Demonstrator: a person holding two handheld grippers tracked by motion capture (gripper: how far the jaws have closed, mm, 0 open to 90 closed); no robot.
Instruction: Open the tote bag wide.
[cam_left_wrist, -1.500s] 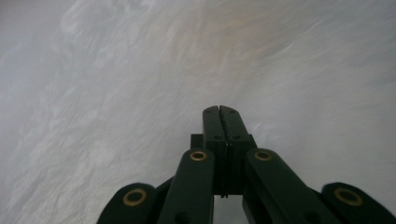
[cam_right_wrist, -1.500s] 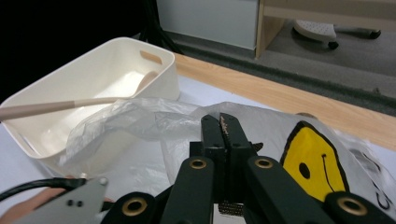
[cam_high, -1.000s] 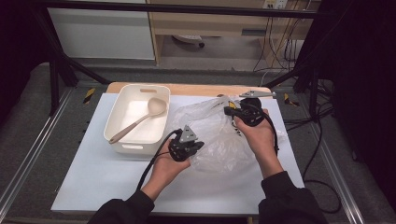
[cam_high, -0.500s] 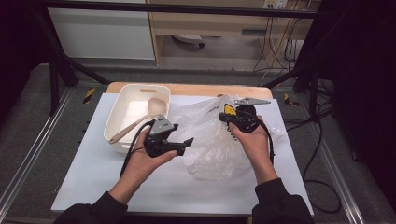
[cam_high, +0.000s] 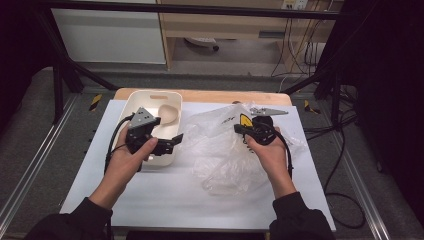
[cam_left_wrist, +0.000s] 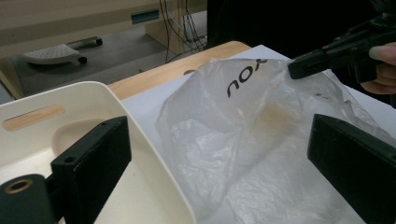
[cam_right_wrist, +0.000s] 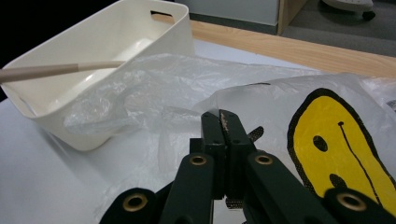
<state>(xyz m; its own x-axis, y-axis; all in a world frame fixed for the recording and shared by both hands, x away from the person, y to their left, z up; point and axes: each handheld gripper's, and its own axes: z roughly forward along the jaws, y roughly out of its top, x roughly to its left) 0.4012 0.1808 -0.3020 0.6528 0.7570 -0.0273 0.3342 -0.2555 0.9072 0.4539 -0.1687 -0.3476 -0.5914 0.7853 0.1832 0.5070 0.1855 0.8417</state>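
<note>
Jaws of the left gripper (cam_high: 176, 141) have just been opening and stand wide with nothing between them, over the near corner of the white bin (cam_high: 131, 102). Those of the right gripper (cam_high: 237, 128) are pinched shut on the top edge of the clear plastic bag (cam_high: 225, 160), which lies crumpled on the white table (cam_high: 165, 195) just beside the bin. A wooden spoon (cam_right_wrist: 56, 71) rests inside the bin.

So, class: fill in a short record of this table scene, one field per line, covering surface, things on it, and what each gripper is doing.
Surface: white table
Tub: white, at left, holds a wooden spoon
Bag: clear plastic, crumpled, right of the tub, yellow face print
Left gripper: above the tub's edge, fingers have just been opening, nothing between them
Right gripper: fingers shut on the bag's upper edge
</note>
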